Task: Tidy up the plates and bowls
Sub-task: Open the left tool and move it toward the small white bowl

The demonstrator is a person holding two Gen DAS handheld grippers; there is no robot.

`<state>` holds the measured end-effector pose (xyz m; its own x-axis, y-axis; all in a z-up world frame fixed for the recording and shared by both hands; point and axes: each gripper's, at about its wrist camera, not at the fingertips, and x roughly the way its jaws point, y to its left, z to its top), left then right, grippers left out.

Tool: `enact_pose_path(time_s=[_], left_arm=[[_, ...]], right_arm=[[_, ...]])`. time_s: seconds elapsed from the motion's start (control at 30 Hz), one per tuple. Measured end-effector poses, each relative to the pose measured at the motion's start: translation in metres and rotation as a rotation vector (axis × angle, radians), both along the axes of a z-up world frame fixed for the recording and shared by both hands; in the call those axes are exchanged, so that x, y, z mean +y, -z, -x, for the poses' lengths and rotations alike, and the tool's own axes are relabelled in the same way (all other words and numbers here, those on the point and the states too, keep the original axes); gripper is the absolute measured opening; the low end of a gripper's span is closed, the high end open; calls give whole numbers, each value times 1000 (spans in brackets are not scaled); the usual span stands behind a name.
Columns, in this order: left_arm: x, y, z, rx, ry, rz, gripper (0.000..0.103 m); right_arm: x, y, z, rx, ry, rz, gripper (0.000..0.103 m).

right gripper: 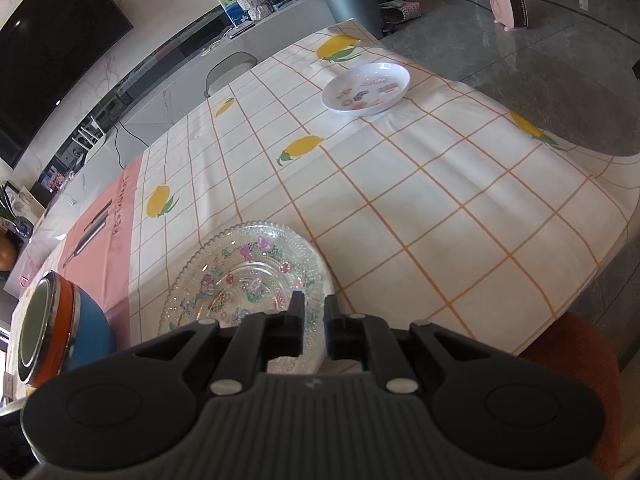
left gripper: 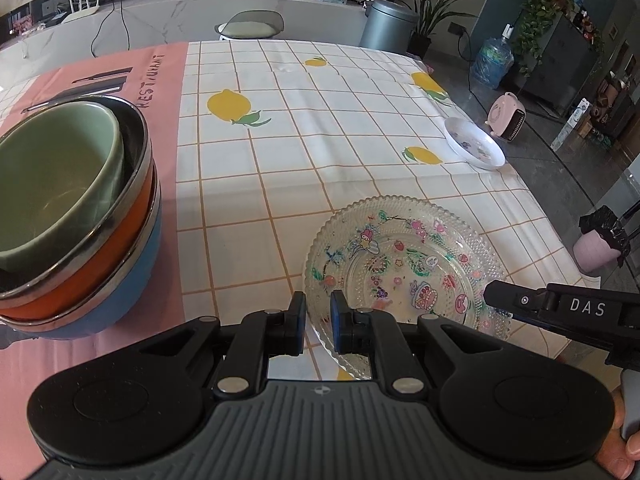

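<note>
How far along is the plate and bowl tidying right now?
Done: three bowls sit nested on the pink mat, green inside orange inside blue. In hand: the glass plate, with the left gripper at its near-left rim and the right gripper closed on its right rim. Left: the white plate sits alone near the table's far edge.

Lemon-print tablecloth [left gripper: 320,152], grey bin [left gripper: 386,26], pink heater [left gripper: 507,115]
</note>
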<state>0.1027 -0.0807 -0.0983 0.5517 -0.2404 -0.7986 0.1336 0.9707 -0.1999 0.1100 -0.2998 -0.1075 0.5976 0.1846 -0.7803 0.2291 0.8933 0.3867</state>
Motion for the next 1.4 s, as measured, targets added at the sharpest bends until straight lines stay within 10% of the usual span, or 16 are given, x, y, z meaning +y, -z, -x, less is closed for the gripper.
enact_pose_path(time_s=[0.6,0.73,1.4], left_arm=[[-3,-3,1,1,10,-35,22],[2,-9,1,-4,-4,-8,31],[-19,-42,-58,-32,1,-11,48]], right_arm=[[20,-2,2,-13,-87,180,14],[14,-9,4,-41,-71,158,34],[-54,-42,-41,-131,37,194,51]])
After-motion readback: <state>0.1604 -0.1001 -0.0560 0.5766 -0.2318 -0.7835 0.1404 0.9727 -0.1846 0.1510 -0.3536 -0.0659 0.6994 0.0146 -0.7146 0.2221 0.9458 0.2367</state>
